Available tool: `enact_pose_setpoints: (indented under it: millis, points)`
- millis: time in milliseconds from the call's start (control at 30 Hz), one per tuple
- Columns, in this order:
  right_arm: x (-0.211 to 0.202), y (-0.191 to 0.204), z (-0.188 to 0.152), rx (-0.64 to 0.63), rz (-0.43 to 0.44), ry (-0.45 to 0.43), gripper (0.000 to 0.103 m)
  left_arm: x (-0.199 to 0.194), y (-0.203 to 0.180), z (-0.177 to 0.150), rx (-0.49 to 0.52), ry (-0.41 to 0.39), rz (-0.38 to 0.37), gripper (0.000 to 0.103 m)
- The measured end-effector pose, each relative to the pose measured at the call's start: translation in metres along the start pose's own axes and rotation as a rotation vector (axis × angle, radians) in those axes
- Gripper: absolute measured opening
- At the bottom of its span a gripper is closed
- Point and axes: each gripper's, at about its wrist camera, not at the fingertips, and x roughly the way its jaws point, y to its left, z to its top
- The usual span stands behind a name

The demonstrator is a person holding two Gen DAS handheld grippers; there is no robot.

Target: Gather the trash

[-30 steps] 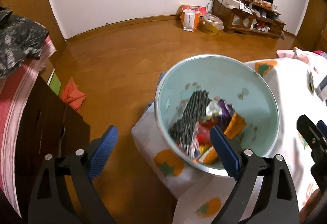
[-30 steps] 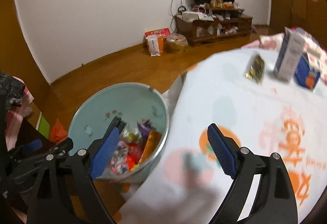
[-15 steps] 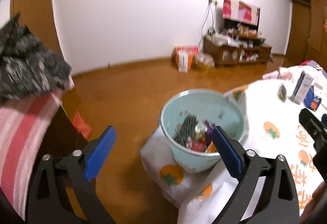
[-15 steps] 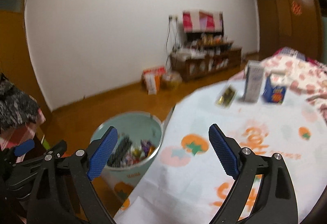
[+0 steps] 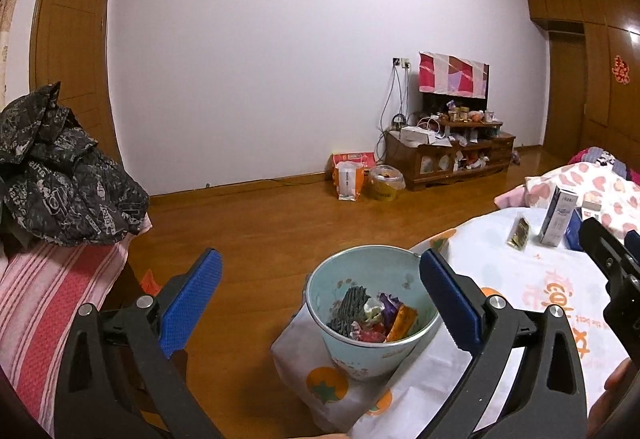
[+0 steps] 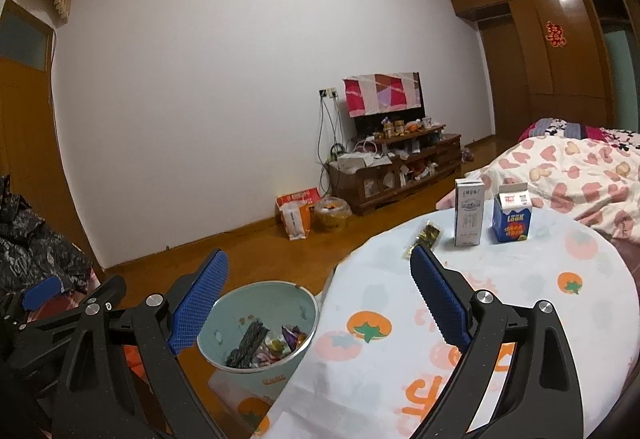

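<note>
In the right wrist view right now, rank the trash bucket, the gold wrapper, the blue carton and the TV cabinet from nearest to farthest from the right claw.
1. trash bucket, low left, beside the table.
2. gold wrapper, on the tablecloth just past the right finger.
3. blue carton, standing farther back on the table, to the right.
4. TV cabinet, against the far wall.

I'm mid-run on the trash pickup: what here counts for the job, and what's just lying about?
For the job:
bin, already holding wrappers
dark wrapper on the table
white carton and blue carton, likely trash too

Lying about:
dark jacket
TV cabinet
bags by the wall
bedding
</note>
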Motion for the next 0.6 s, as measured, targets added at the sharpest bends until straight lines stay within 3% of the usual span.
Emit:
enact_pose_setpoints:
  millis: [600]
  points:
    - [-0.0013, 0.0014, -0.0015, -0.004, -0.010, -0.004, 0.091, -0.0035, 0.0025, -0.0005, 0.006, -0.006, 0.025, 0.097]
